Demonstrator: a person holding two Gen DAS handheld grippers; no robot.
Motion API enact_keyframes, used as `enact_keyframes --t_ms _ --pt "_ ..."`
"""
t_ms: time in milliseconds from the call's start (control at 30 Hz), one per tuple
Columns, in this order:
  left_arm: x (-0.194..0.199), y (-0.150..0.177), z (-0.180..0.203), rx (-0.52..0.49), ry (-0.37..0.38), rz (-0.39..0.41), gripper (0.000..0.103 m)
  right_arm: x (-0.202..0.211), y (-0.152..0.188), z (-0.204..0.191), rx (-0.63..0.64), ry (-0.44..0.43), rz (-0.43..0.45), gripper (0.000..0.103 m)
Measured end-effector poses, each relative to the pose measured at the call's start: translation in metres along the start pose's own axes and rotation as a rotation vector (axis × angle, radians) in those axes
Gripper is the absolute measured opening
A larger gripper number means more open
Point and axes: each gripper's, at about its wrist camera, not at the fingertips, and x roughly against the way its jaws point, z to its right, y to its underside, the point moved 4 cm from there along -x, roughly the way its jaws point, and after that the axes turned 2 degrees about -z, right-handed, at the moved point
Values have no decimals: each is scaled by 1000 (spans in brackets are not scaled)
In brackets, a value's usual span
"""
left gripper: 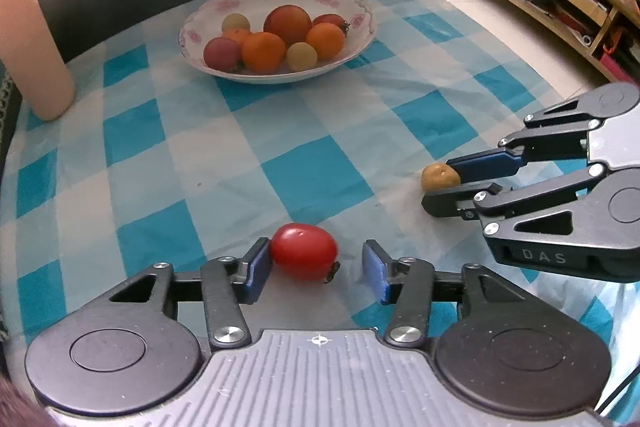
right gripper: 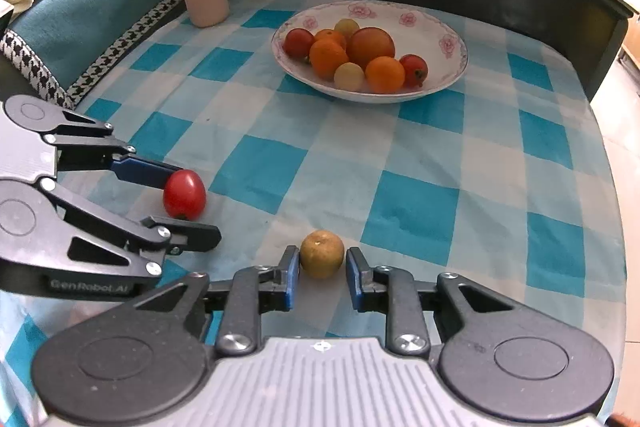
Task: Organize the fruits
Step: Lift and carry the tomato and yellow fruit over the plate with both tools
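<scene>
— Left wrist view: the left gripper (left gripper: 316,269) is spread around the red tomato (left gripper: 303,251), whose one side touches a blue pad (left gripper: 256,269) (the other pad stands apart).

— And the right gripper (right gripper: 322,277)?

— Jaws spread — the brown fruit (right gripper: 322,254) lies between them on the checked cloth (right gripper: 412,203). The bowl (right gripper: 440,27) of fruit sits well beyond.

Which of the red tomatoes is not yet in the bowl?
The red tomato between the open left gripper fingers lies on the checked cloth; the other two rest in the bowl.
</scene>
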Motion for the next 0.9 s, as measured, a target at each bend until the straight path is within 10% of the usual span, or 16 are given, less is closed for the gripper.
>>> enact_keyframes --t_ms 133,900 --pt "1 -2 -1 7 -27 2 42 1 0 -2 4 4 -4 40" --pt "17 -69 -15 44 -83 117 41 18 -59 9 -60 13 129 40"
